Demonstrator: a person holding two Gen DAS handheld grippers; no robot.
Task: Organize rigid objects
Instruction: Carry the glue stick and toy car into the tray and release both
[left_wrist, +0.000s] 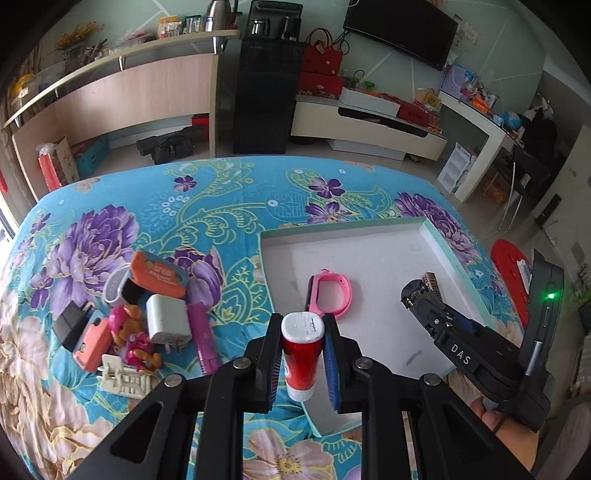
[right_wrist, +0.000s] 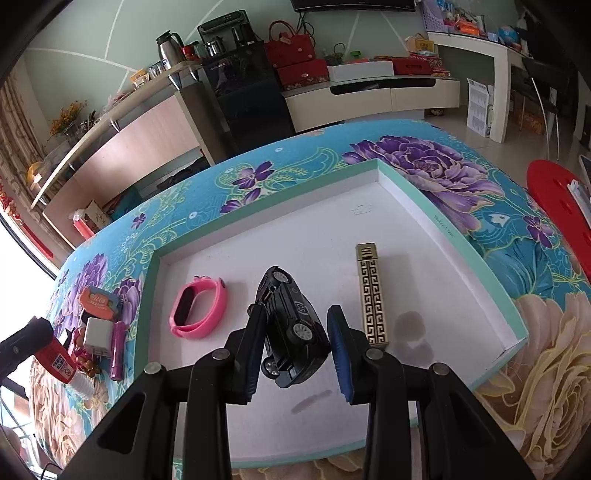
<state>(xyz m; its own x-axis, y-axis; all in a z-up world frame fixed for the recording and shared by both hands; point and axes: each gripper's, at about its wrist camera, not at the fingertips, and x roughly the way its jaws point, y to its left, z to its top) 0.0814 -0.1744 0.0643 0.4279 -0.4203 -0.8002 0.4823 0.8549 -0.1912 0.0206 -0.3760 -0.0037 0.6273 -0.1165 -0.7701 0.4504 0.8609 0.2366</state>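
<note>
Left wrist view: the left gripper (left_wrist: 303, 354) points forward and down over the near-left corner of the shallow white cardboard tray with a mint-green rim (left_wrist: 439, 240), its two fingers pinching a red toothpaste tube with a white cap (left_wrist: 301, 354), cap end forward and held off the cloth.
Right wrist view: the right gripper (right_wrist: 295, 349) reaches forward and down over the near half of the tray (right_wrist: 454, 225), fingers closed against the sides of a black toy car (right_wrist: 291, 325), which is tilted nose-down toward the camera.
Right gripper, seen from the left: black body marked "DAS" (left_wrist: 461, 352) slanting in from the tray's right edge, a hand (left_wrist: 509, 432) beneath it near the tray's near-right corner.
Tray contents: pink silicone wristband with a dark screen (right_wrist: 197, 312) lying toward the left edge; gold rectangular lighter with a black key pattern (right_wrist: 371, 293) lying flat right of centre, just beside the right gripper's right finger.
Cloth: blue floral tablecloth with purple flowers (left_wrist: 221, 192) under the tray.
Left of the tray: a close pile holding an orange rectangular case (left_wrist: 157, 275), a white wall charger (left_wrist: 168, 319), a black plug adapter (left_wrist: 72, 323), a magenta comb (left_wrist: 203, 338) and a pink cartoon dog figure (left_wrist: 133, 341).
</note>
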